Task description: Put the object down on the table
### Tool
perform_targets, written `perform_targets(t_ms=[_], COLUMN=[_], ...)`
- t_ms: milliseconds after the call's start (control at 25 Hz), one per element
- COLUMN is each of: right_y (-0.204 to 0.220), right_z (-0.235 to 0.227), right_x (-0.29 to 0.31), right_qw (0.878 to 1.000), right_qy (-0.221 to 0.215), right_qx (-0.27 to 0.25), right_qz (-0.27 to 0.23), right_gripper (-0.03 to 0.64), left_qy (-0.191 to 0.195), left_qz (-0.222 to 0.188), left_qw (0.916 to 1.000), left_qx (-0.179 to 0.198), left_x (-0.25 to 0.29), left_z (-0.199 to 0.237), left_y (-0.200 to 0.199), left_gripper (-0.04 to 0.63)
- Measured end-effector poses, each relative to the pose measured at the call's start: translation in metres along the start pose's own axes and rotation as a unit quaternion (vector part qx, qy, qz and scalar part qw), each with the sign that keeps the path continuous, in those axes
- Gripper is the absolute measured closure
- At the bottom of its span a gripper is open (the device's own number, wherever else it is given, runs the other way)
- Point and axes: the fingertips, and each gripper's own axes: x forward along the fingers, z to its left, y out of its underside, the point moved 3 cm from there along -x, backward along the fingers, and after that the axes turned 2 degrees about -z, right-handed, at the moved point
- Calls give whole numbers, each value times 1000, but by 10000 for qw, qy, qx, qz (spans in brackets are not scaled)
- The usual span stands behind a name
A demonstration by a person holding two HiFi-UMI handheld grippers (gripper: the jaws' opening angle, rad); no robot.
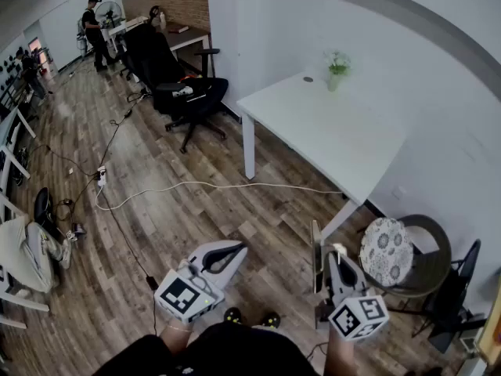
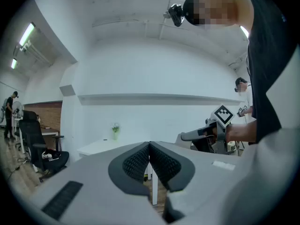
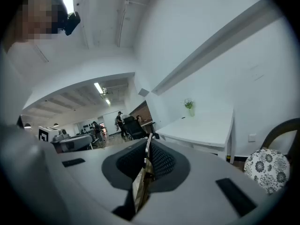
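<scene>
Bottom right, our right gripper (image 1: pixel 335 255) clamps a thin flat board (image 3: pixel 142 179) edge-on; our left gripper (image 1: pixel 233 251), bottom centre, is clenched empty. We see the white table (image 1: pixel 329 131) upper right.

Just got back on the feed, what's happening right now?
A person stands short of the white rectangular table with a gripper in each hand. The right gripper is clamped on a thin flat tan board held on edge; the left gripper is shut and empty. The board is not yet on the table.
</scene>
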Motion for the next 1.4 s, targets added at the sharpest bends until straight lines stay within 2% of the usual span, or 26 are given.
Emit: perform_targets(t_ms=[280, 600, 1120, 1400], right_y=[4, 6, 4, 1], right_z=[-7, -30, -62, -66], right_x=[-5, -13, -47, -47], right_qw=[9995, 9960, 9962, 9970], right_qy=[96, 222, 48, -31], right_qx=[-277, -765, -793, -707], right_qz=[70, 412, 357, 310], right_gripper=[598, 598, 598, 598], left_qy=[82, 238, 232, 236], left_qz=[26, 43, 131, 109], left_qw=[10000, 9997, 9996, 9996], left_qx=[-9, 15, 51, 79], left_x=[12, 41, 63, 70], left_z=[-11, -35, -77, -78], left_y=[3, 3, 16, 15], left_gripper=[595, 595, 595, 595])
